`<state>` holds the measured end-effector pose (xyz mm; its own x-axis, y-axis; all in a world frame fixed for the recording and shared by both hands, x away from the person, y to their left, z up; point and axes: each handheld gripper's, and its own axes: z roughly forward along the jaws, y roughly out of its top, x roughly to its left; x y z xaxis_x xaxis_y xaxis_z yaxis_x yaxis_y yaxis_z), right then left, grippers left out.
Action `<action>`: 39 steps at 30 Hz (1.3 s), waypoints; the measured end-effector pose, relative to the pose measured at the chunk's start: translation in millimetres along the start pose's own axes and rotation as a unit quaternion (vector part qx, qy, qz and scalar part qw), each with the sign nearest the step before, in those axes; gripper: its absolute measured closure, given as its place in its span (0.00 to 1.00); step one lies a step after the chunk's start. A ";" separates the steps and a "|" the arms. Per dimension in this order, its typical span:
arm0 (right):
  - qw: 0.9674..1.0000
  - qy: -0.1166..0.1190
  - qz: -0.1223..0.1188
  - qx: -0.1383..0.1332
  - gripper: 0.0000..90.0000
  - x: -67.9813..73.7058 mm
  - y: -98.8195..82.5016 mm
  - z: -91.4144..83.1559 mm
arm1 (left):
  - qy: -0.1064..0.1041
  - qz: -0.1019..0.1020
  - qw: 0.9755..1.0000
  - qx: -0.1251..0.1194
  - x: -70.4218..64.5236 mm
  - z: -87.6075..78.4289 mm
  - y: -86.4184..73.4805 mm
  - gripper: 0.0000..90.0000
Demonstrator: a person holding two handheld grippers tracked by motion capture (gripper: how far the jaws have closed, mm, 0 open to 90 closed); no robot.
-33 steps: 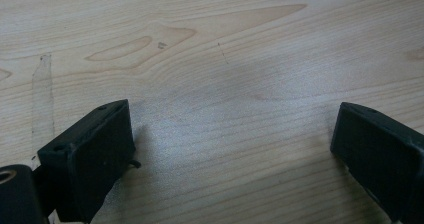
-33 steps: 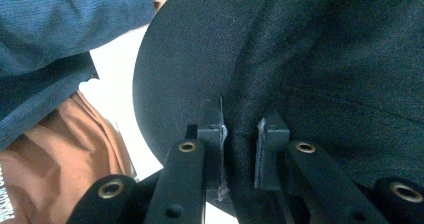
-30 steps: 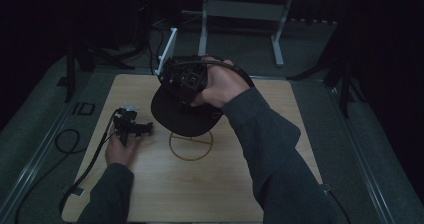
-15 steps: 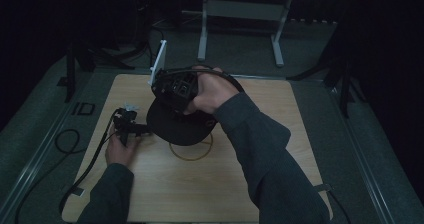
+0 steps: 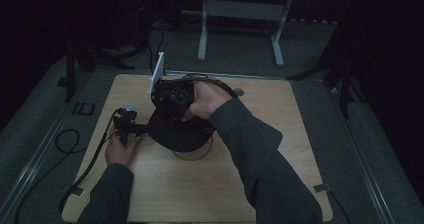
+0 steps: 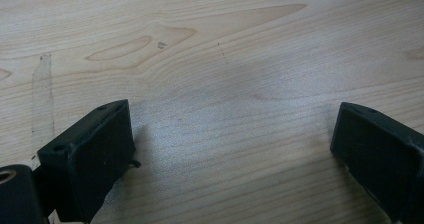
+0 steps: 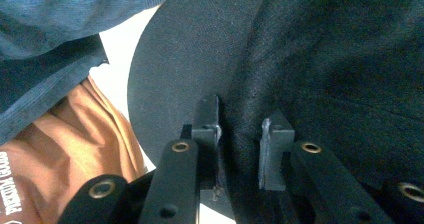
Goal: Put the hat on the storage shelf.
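Observation:
A black cap [image 5: 176, 134] lies on the wooden table [image 5: 280, 134], over most of a thin golden ring [image 5: 201, 154]. My right gripper [image 5: 170, 115] points down into the cap from above. In the right gripper view a fold of the cap [image 7: 350, 59], where crown meets brim, sits between the jaws of my right gripper [image 7: 242, 134]. These jaws have just been opening, and the pads look slack on the cloth. My left gripper [image 5: 131, 126] rests at the cap's left edge. Its jaws [image 6: 232, 149] stand wide open over bare wood [image 6: 225, 59].
Cables trail off the table's left side [image 5: 65, 144]. A metal frame [image 5: 240, 14] stands on the floor beyond the far edge. The right gripper view also catches the person's blue sleeve [image 7: 55, 29] and orange shirt [image 7: 75, 149].
The right hand has brought the cap down and to the left, from above the ring onto it. The cap now hides most of the ring. The left gripper has stayed put.

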<state>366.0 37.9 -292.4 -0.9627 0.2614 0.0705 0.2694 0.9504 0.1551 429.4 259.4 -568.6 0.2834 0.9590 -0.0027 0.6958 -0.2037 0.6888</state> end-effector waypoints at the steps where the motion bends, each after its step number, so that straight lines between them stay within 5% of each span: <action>1: 1.000 0.004 0.000 0.001 0.81 -1.6 0.2 3.2 | 0.000 0.000 1.000 0.000 0.0 -0.1 0.0 0.04; 15: 0.999 0.022 0.006 -0.024 0.72 -9.7 -2.2 8.1 | 0.000 0.000 1.000 -0.001 -0.1 0.0 -0.1 0.04; 25: 0.998 0.021 0.011 -0.053 0.70 -10.5 -7.7 -5.2 | 0.001 -0.001 1.000 -0.001 -0.4 0.0 -0.1 0.04; 39: 0.998 0.010 0.023 -0.054 0.68 -16.2 -21.0 -9.1 | 0.001 -0.001 1.000 -0.001 -0.3 0.0 -0.1 0.04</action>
<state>376.2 12.2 -287.8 -0.9488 0.2996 0.0998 0.3155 0.9137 0.2561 429.2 259.1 -568.7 0.2806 0.9598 -0.0028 0.6950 -0.2011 0.6903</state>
